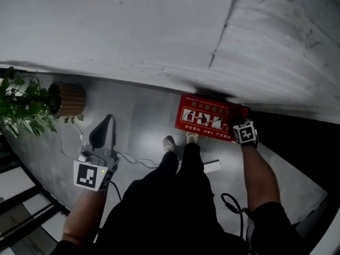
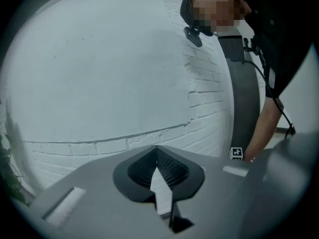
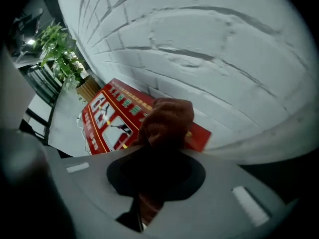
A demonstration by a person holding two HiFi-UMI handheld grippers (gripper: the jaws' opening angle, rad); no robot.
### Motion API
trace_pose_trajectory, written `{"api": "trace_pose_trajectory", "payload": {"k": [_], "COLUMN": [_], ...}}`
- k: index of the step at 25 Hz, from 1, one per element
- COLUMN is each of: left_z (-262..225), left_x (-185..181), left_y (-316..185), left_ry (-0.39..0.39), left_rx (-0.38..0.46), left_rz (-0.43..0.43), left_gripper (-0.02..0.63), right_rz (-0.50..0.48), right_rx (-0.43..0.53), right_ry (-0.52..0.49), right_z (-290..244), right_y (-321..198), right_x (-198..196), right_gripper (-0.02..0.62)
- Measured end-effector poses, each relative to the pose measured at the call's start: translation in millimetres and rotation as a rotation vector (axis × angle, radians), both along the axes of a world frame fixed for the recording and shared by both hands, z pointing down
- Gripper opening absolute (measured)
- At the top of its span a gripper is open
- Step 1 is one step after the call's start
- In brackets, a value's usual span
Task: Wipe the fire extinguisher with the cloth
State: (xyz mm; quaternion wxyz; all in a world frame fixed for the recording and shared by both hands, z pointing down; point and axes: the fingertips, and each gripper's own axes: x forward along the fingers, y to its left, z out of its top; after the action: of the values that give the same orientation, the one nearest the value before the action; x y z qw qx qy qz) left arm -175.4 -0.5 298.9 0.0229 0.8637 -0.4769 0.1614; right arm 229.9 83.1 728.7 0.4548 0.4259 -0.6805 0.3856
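A red fire extinguisher box (image 1: 204, 118) with white picture panels stands on the floor against the white brick wall. In the right gripper view the red box (image 3: 112, 118) lies just beyond the jaws. My right gripper (image 1: 240, 117) points steeply down at the box's right end and is shut on a bunched red-brown cloth (image 3: 167, 121). The cloth hides the jaw tips of that gripper (image 3: 162, 151) and hangs over the box's top edge. Well apart from the box, my left gripper (image 1: 109, 117) hovers at the left. Its jaws (image 2: 156, 151) meet at the tips, holding nothing, and face the wall.
A leafy plant (image 1: 24, 102) in a ribbed wooden pot (image 1: 68, 99) stands at the far left by the wall (image 1: 159, 31). A white cable (image 1: 135, 159) and a white block (image 1: 212, 166) lie on the grey floor near the person's feet (image 1: 169, 142). A railing (image 1: 21, 206) runs lower left.
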Motion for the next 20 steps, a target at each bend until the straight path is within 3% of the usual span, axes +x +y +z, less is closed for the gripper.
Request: {"api": "trace_pose_trajectory", "payload": {"k": [4,7,11,17,20], "left_z": [13,23,24,2,-2], "left_x": [13,3,-21,-80,-109], "left_y": [2,4,12,28,45], "left_ry": [0.01,0.005,0.007,-0.04,-0.072], "left_rx": [-0.033,-0.056,-0.073,-0.042,-0.044], "left_rz": [0.03,0.007,-0.056,-0.186,-0.25], "left_gripper": [0.0,0.0,0.0,0.0,0.0], "right_rz": [0.123,0.103,-0.023,-0.463,-0.593], "right_rx": [0.035,0.112,0.167,0.148,0.097], "right_ry": [0.086,0.057,-0.044,-0.174,-0.184], "right_z": [-13,-24,-30,-21,-7], "right_y": [9,-1,-31,-50,-41], "right_x": [65,54,-33,-234,-292], "right_gripper": [0.051,0.049,0.049,0.049,0.049]}}
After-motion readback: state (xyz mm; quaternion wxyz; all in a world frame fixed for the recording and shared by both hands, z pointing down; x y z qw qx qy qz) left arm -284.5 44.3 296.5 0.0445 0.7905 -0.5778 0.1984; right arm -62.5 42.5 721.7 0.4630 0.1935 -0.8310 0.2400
